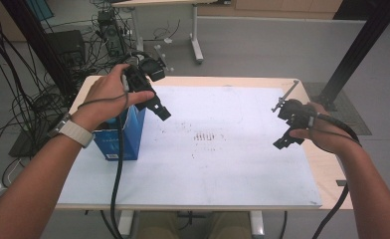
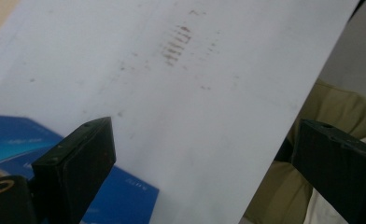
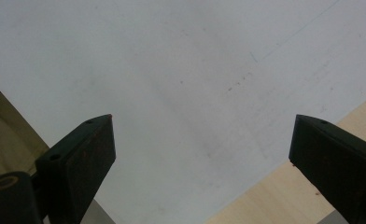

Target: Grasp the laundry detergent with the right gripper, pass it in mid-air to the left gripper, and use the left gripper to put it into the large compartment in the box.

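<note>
Both grippers, left (image 1: 160, 110) above a blue box (image 1: 119, 139), right (image 1: 284, 140), jaws wide apart, nothing held

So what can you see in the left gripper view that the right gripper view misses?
The left gripper view takes in the blue box at its lower left, a patch of brownish smudges on the sheet, and the person's khaki trousers past the sheet's edge. The right gripper view instead has the bare wooden table edge beyond the sheet's corner. Both look down on the same white sheet between two widely parted black jaws, with nothing gripped.
</note>
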`<act>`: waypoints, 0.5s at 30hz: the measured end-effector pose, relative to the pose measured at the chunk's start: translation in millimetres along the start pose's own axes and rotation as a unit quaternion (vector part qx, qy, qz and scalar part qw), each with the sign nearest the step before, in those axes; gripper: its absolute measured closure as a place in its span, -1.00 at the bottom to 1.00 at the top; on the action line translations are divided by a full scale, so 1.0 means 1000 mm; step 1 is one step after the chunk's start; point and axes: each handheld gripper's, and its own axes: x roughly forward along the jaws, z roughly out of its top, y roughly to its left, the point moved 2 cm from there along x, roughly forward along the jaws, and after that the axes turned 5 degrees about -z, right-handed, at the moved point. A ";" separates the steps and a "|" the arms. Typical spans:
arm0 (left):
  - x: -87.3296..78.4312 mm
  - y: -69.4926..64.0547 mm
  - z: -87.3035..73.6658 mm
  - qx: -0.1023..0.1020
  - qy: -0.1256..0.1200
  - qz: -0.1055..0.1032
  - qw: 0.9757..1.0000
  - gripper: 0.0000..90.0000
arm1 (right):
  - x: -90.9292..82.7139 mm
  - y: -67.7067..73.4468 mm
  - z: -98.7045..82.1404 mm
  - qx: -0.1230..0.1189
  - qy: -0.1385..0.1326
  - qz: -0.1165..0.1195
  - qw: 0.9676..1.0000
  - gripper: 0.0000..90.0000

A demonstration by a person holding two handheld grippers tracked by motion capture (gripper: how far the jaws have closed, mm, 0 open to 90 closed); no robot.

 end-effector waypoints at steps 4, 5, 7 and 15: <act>0.016 -0.007 0.006 0.023 0.002 -0.013 1.000 -0.85 | -0.004 0.001 0.001 0.001 -0.012 0.000 1.000 -0.84; 0.019 -0.008 0.007 0.029 0.002 -0.015 0.999 -0.85 | -0.004 0.001 0.002 0.000 -0.016 0.000 1.000 -0.85; 0.027 -0.011 0.008 0.040 0.003 -0.021 0.999 -0.84 | -0.005 0.002 0.002 0.003 -0.018 0.004 1.000 -0.84; 0.057 -0.015 0.010 0.055 0.019 -0.030 0.998 -0.84 | -0.006 0.004 0.003 -0.001 -0.022 0.002 1.000 -0.84</act>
